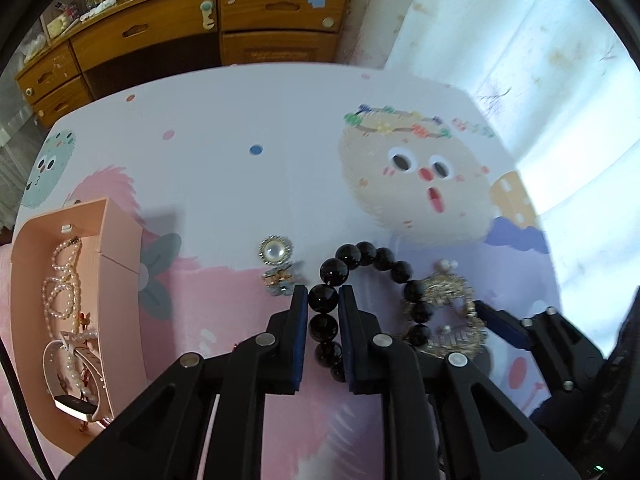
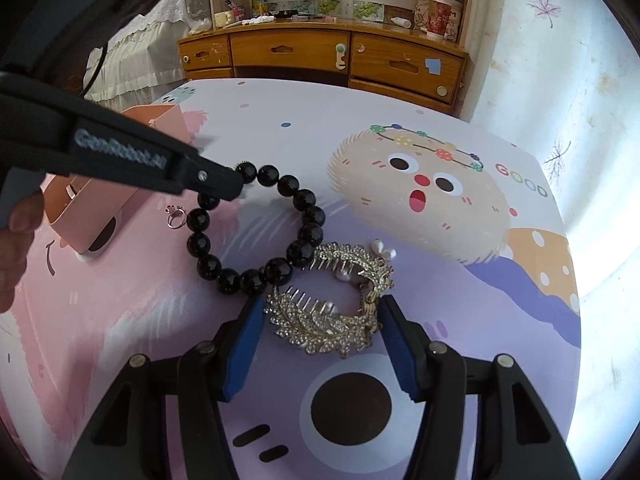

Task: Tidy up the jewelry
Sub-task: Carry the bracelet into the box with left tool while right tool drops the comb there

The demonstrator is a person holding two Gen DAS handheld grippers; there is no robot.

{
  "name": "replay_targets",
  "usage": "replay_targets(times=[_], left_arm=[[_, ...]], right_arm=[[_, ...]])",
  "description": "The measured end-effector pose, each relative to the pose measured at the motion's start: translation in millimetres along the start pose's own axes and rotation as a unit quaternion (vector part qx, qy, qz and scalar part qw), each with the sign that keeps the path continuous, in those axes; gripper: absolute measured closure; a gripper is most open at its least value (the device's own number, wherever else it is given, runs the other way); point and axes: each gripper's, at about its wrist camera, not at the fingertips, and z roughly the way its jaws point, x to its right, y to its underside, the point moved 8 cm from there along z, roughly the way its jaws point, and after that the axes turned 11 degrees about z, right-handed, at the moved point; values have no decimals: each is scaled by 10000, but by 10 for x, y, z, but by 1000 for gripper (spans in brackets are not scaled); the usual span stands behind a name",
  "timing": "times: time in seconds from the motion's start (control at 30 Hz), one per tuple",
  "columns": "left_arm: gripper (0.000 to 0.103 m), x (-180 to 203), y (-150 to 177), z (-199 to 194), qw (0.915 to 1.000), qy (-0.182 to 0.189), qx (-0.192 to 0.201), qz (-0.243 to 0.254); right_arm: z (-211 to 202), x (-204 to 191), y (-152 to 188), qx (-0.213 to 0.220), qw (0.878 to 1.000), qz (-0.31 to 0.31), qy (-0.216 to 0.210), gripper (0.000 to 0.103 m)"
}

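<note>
Left tongs (image 1: 323, 295) pinch one bead of the black bracelet (image 1: 362, 258), their blue pads pressed against it from both sides. From that bead the string curves away ahead and to the right of the fingertips, the rest trailing back between the two arms.

Right tongs (image 2: 320, 312) stand half spread around the gold comb (image 2: 332, 320), which lies between the pads; whether either pad touches it cannot be told. The bracelet's near beads touch the comb's upper left edge, just ahead of the right tongs' left finger.

The left wrist view alone looks into the pink box (image 1: 120, 248), well to the left of the left tongs: a pearl strand (image 1: 60, 276) and a white band (image 1: 76, 376) lie inside. It also shows a pearl brooch (image 1: 276, 250) and a small gold clip (image 1: 278, 278) just ahead and left of the left fingertips. The right tongs show there only as a dark edge at lower right.

The right wrist view alone shows the whole ring of beads, lying on the printed cloth (image 2: 460, 320) except where it is pinched. It also shows a small ring (image 2: 176, 216) left of the bracelet, the left tongs from the side, and a person's hand (image 2: 16, 248) at the left edge. The box is seen there only from outside.
</note>
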Motion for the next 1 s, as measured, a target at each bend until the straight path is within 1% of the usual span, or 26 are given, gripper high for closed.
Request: replay_targets(times=[0.2, 0.43, 0.57, 0.73, 0.9, 1.0], left_arm=[[90, 37, -84, -377, 9980, 340, 519, -87], [90, 6, -152, -866, 9948, 392, 922, -155], [90, -156, -169, -1237, 9909, 367, 1281, -195], [90, -433, -169, -1592, 9863, 381, 1584, -277], [90, -696, -79, -1803, 9843, 353, 1680, -405], [90, -896, 13, -1896, 9842, 257, 1703, -420]], right_arm=[[-101, -24, 4, 77, 9999, -80, 95, 45], [-232, -204, -32, 202, 9998, -71, 24, 45], [-299, -365, -87, 285, 9995, -123, -1, 45], [-391, -604, -169, 410, 9991, -109, -47, 45], [-464, -822, -284, 577, 9982, 60, -176, 45], [-487, -937, -358, 633, 9976, 153, -215, 45]])
